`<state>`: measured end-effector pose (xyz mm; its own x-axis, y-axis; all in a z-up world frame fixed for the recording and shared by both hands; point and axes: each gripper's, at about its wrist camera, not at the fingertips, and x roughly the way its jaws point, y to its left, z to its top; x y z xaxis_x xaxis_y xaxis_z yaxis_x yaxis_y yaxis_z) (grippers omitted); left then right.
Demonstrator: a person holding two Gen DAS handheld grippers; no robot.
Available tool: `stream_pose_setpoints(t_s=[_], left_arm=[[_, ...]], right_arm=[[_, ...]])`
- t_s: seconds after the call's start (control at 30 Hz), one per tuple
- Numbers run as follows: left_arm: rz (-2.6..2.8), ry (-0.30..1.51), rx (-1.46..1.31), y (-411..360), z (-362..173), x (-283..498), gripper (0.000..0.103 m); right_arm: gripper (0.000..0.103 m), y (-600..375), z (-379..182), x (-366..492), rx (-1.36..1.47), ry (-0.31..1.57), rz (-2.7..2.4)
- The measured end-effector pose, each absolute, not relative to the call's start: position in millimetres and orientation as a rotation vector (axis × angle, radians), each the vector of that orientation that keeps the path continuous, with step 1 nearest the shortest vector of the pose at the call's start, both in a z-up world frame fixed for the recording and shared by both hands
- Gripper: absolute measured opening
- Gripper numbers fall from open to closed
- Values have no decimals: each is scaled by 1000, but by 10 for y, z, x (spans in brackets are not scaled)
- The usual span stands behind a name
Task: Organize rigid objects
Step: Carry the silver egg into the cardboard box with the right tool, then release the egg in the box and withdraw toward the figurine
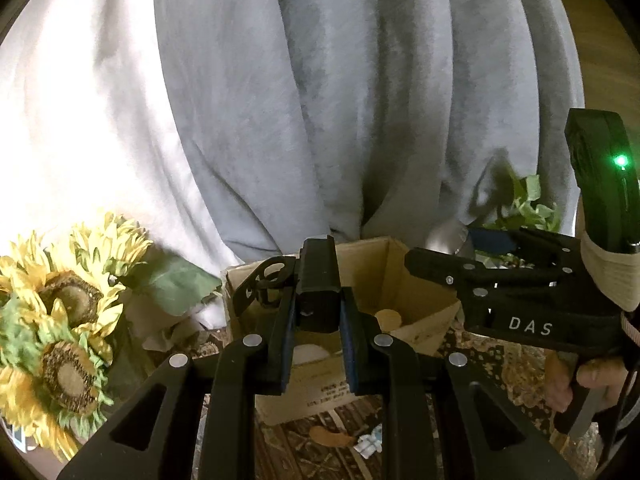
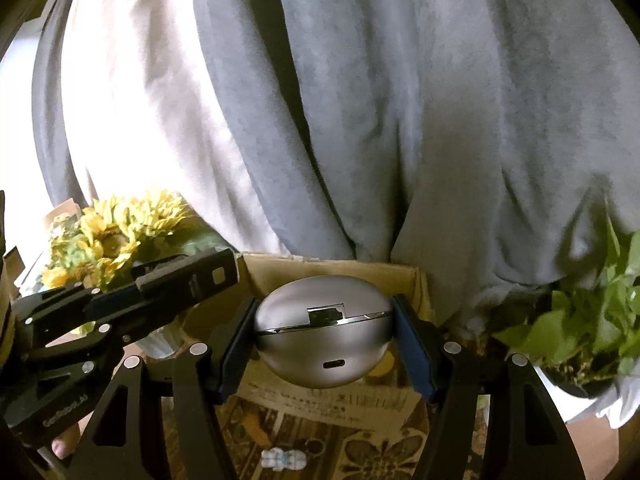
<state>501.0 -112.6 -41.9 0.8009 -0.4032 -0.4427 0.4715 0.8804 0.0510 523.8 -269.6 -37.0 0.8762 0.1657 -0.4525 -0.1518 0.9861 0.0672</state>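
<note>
Cardboard box [image 1: 400, 280] stood open on the patterned worktop [image 2: 360, 456], just ahead of both tools. Only the right wrist view showed the silver egg-shaped case [image 2: 322, 330] clamped between the right hand-held gripper [image 2: 324, 344] pads, above the box's near wall. Only the left wrist view showed the left hand-held gripper [image 1: 318, 336] clenched on a black bar-shaped object [image 1: 318, 284], over the box opening, sunflowers [image 1: 60, 320] to its left.
</note>
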Motion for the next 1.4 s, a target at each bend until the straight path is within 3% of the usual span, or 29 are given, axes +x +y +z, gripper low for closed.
stream_pose_setpoints(t_s=[0.97, 1.07, 1.33, 1.4], left_arm=[[-441, 616, 192, -1312, -794, 5834, 21], [-430, 626, 195, -1308, -787, 5833, 22], [-401, 637, 176, -1233, -732, 5676, 51], [-391, 631, 180, -1222, -707, 5608, 64]], right_arm=[[67, -2898, -849, 6176, 74, 683, 157], [71, -2900, -888, 6208, 84, 702, 165], [72, -2868, -796, 6038, 63, 664, 126], [74, -2855, -757, 5967, 57, 651, 117]])
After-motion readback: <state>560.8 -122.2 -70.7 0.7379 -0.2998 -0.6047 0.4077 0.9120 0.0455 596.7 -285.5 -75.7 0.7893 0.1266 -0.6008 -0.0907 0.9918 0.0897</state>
